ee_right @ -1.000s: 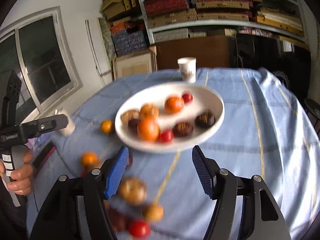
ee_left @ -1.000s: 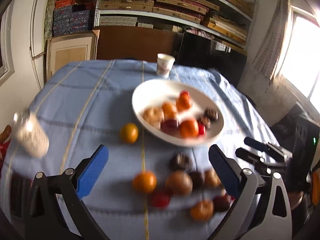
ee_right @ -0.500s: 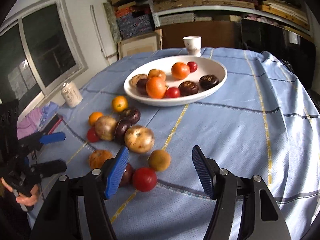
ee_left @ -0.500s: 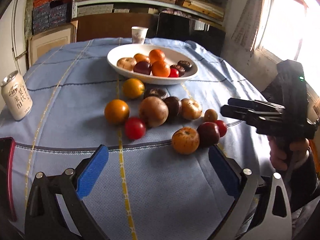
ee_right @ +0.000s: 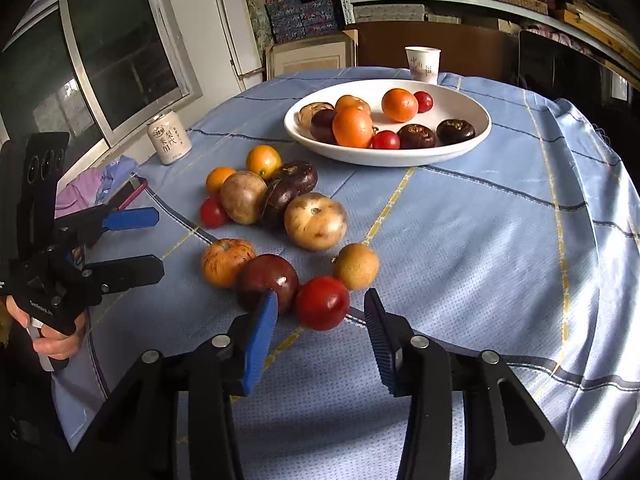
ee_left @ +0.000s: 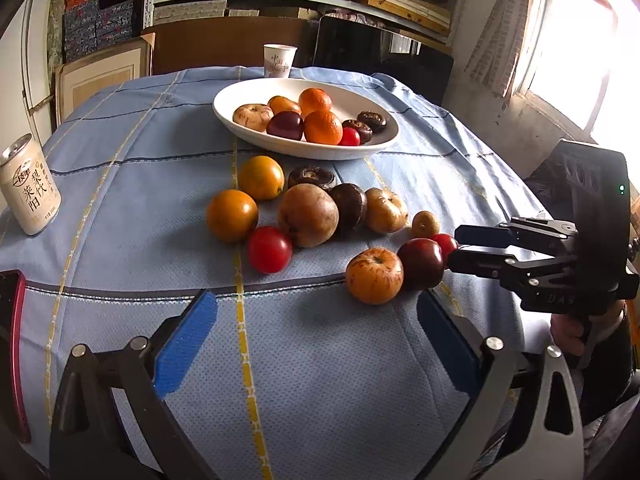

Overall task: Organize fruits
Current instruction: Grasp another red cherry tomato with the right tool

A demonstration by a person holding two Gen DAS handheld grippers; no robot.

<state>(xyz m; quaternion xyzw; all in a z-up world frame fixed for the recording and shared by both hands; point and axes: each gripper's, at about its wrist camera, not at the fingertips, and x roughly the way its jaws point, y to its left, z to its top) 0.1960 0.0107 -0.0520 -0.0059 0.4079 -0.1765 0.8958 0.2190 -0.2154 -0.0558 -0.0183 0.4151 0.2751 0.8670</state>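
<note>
A white plate (ee_left: 384,142) (ee_right: 478,142) holds several fruits: oranges, dark plums, small red tomatoes. Loose fruits lie in a cluster on the blue cloth in front of it. My right gripper (ee_right: 320,312) (ee_left: 454,246) straddles a red tomato (ee_right: 322,302) (ee_left: 445,242) at the cluster's near edge. Its jaws are closing, with small gaps still showing on both sides of the tomato. A dark red plum (ee_right: 267,283) touches the left pad's tip. My left gripper (ee_left: 315,296) (ee_right: 160,242) stands open over bare cloth, just short of a speckled orange apple (ee_left: 374,276).
A drink can (ee_left: 30,188) stands at the table's left edge, with a red-cased phone (ee_left: 14,344) near it. A paper cup (ee_left: 279,60) is behind the plate. Shelves and boxes fill the back wall. A hand (ee_right: 50,340) grips the left tool.
Both views came down from over the plate to the loose fruits a second ago. Since half a second ago the right jaws have narrowed around the red tomato; the left gripper has stayed still.
</note>
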